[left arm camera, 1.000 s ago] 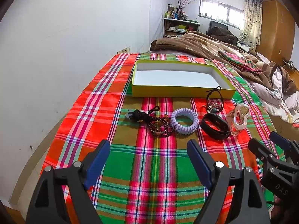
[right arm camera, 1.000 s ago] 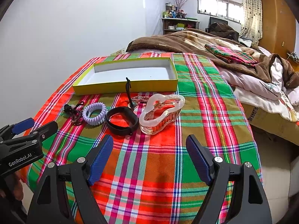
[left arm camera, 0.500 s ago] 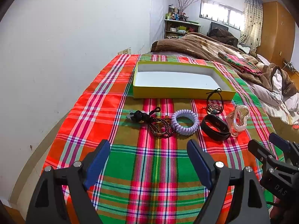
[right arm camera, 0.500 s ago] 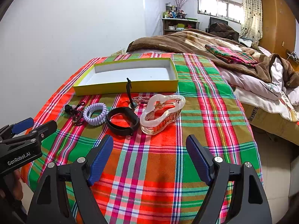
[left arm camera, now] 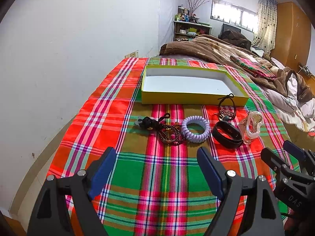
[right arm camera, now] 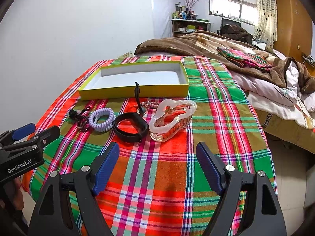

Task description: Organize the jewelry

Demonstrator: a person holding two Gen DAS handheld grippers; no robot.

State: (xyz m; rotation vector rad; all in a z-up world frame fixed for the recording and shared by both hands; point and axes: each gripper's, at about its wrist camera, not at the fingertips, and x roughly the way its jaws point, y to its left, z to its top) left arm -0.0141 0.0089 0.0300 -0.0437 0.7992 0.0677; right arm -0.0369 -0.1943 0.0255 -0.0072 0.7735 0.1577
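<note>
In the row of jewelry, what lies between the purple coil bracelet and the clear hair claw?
The black band lies between the purple coil bracelet and the clear hair claw. The right wrist view shows this best; it also shows in the left wrist view.

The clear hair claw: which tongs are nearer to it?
Right. The right tongs sit just short of the hair claw, roughly facing it; the left tongs face the beads, with the claw off to their right.
</note>
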